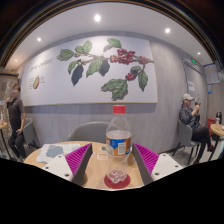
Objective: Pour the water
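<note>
A clear plastic water bottle (119, 134) with a red cap and a blue-and-orange label stands upright on the wooden table (96, 174). It is between my fingertips, with a gap at each side. Nearer to me, a small clear glass (117, 173) sits on a red coaster (117, 181) between my fingers. My gripper (112, 150) is open and holds nothing. Its left pad (66, 159) and right pad (146, 158) are spread wide on either side of the glass and the bottle.
A small pale see-through thing (101, 151) stands just left of the bottle. A grey chair (88, 130) is behind the table. One person (187, 114) sits to the right and another (13, 115) to the left. A wall with a leaf mural (100, 68) is beyond.
</note>
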A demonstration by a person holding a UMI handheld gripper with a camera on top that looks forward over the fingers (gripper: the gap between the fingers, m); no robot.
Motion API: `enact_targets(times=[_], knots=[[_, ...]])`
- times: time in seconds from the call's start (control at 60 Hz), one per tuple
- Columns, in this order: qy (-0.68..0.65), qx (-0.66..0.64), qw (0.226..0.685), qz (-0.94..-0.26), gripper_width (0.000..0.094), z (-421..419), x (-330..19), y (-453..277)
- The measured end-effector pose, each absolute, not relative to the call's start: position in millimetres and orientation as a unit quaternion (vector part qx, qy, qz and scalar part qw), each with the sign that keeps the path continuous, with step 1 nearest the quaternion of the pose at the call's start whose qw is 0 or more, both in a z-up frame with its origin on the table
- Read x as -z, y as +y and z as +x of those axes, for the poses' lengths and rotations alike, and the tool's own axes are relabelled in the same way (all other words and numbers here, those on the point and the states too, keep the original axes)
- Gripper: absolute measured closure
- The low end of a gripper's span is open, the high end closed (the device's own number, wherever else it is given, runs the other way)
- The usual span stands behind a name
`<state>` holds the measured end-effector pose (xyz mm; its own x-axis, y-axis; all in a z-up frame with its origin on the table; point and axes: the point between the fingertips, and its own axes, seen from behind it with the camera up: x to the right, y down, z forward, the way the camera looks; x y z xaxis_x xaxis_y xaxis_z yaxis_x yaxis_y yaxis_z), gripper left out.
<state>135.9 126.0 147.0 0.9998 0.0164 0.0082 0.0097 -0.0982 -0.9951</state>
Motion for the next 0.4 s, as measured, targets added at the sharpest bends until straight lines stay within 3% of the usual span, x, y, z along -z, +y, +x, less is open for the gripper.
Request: enact_targets(times=[0.4], knots=[[-0.032, -0.068, 0.62, -0.781, 0.0088, 50.5, -101.4, -62.3]])
